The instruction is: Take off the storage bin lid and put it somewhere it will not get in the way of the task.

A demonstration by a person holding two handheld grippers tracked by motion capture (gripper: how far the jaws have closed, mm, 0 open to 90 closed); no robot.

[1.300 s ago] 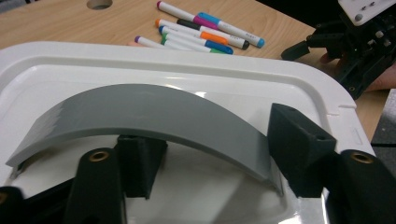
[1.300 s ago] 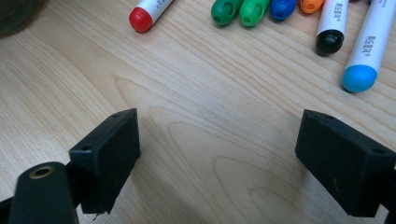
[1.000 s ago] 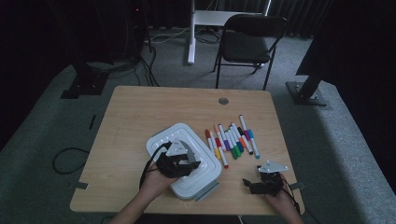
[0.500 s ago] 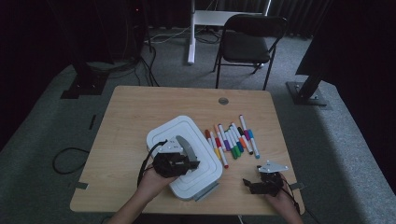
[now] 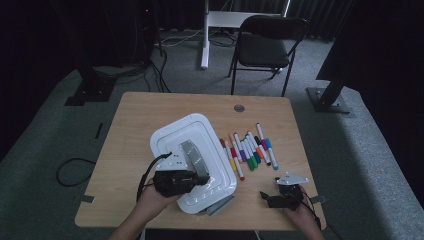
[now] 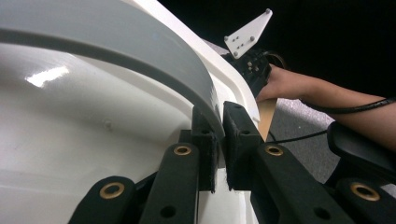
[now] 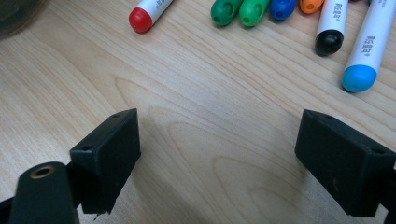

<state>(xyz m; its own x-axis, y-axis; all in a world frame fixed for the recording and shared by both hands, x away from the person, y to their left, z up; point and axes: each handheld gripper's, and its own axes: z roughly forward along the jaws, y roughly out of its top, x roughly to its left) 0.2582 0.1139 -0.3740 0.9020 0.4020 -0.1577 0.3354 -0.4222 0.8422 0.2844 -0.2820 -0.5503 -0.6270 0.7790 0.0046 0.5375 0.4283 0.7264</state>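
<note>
Here, left of centre in the high view, the left gripper [image 5: 200,179] sits over the near part of a white rounded-rectangle plastic box lid [image 5: 170,135] on the light wooden table [image 5: 130,115]. A grey curved plastic handle [image 5: 192,156] arches across the lid's middle. In the left gripper view, lower centre, the two black jaws have just been closing and now pinch the handle's [image 6: 140,51] edge between their pads [image 6: 208,149]; the handle runs up and left from the jaws, and the white lid [image 6: 70,135] lies behind and below it. The grip is on the handle's near end, not its middle.

Just right of the lid, centre of the high view, a row of coloured felt-tip markers [image 5: 247,150] lies side by side on the table, apart from both grippers.

Lower right in the high view, the right gripper [image 5: 266,199] rests near the table's front edge. In the right gripper view its jaws stand wide apart, nothing between them but bare wood [image 7: 215,140]; marker caps [image 7: 140,21] lie along the top edge, well beyond the jaws.
</note>
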